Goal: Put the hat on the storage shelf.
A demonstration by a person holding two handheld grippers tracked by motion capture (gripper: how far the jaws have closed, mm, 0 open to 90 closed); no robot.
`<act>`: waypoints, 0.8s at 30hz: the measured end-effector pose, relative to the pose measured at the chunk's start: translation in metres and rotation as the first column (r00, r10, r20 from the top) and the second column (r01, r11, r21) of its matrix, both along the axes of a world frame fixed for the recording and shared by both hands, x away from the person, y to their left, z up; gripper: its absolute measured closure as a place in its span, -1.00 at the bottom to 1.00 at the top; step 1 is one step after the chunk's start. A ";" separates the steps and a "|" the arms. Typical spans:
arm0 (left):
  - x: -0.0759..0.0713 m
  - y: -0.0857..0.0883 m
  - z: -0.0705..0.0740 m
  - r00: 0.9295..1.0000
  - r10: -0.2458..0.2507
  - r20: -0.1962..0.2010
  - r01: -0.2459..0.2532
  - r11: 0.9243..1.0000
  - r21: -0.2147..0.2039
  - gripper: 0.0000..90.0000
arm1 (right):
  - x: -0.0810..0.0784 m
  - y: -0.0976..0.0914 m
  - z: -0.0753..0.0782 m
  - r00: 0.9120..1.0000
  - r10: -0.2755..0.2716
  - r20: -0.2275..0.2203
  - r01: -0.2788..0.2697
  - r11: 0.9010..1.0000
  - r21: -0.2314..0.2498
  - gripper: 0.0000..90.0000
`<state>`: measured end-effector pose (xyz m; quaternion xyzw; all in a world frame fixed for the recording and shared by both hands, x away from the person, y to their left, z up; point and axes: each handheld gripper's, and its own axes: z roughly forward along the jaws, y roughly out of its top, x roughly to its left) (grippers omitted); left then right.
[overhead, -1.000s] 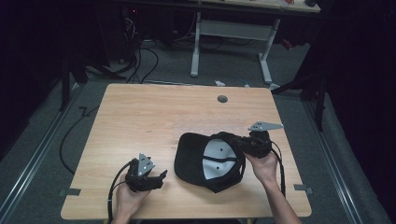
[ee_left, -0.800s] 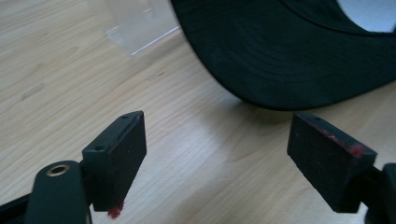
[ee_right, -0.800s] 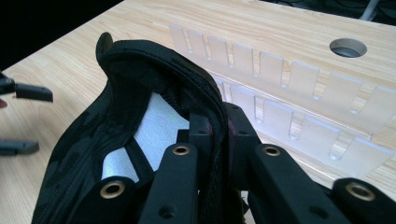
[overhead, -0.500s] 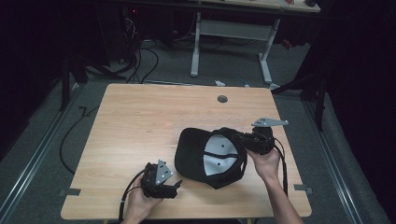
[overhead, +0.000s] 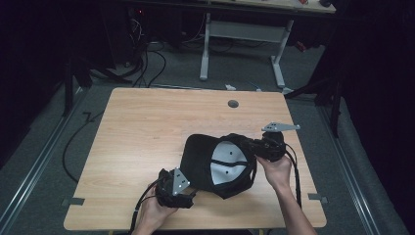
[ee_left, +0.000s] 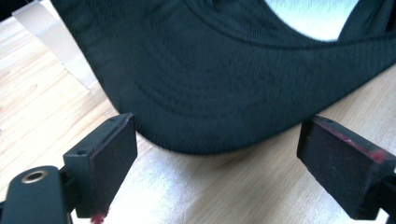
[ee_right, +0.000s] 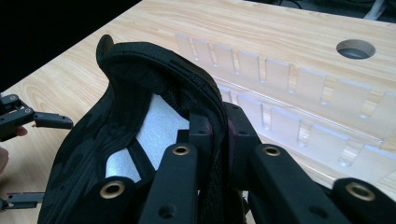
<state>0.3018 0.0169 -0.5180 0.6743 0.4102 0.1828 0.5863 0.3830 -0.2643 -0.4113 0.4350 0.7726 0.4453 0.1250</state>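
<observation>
A light wooden table with a flat rectangular top (overhead: 147,137) stands on a grey floor (overhead: 44,161). The wood has thin lines running along it. Near the far edge of the top is a small round grey hole (overhead: 233,104). A black cloth cap with a white inside (overhead: 215,164) lies upside down on the near right part of the table. Its curved black brim (ee_left: 205,107) lies on the wood. The rest of the top is bare wood.
</observation>
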 end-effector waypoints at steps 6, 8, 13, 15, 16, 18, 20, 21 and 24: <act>0.000 -0.002 0.000 1.000 0.003 0.013 -0.003 1.000 0.019 -0.75 | 0.001 0.003 -0.002 1.000 0.014 -0.019 -0.014 1.000 -0.004 0.86; -0.001 -0.002 0.001 1.000 0.000 0.016 -0.001 1.000 0.022 -0.74 | 0.001 0.003 -0.002 0.999 0.017 -0.027 -0.017 1.000 -0.010 0.86; -0.001 0.000 0.002 1.000 0.002 0.027 -0.003 1.000 0.026 -0.72 | 0.000 0.004 -0.003 0.998 0.038 -0.049 -0.039 0.999 -0.023 0.86; -0.002 0.001 0.003 0.999 0.002 0.041 -0.003 1.000 0.022 -0.69 | 0.000 0.005 -0.004 0.997 0.044 -0.062 -0.046 0.999 -0.026 0.86; -0.003 0.001 0.004 0.999 0.002 0.045 -0.003 1.000 0.016 -0.67 | 0.000 0.005 -0.004 0.996 0.051 -0.068 -0.053 0.998 -0.026 0.86; -0.003 0.001 0.006 0.998 0.000 0.058 0.000 1.000 0.004 -0.64 | 0.000 0.007 -0.006 0.995 0.069 -0.077 -0.071 0.997 -0.026 0.86; -0.004 0.002 0.008 0.998 -0.002 0.067 0.002 1.000 0.002 -0.61 | 0.000 0.009 -0.007 0.992 0.086 -0.090 -0.088 0.996 -0.026 0.86; -0.004 0.002 0.009 0.997 -0.003 0.071 0.003 1.000 0.001 -0.59 | 0.000 0.010 -0.008 0.992 0.089 -0.093 -0.092 0.995 -0.026 0.86; -0.005 0.005 0.011 0.997 0.000 0.083 0.001 1.000 -0.011 -0.52 | 0.000 0.013 -0.009 0.989 0.106 -0.101 -0.110 0.994 -0.029 0.85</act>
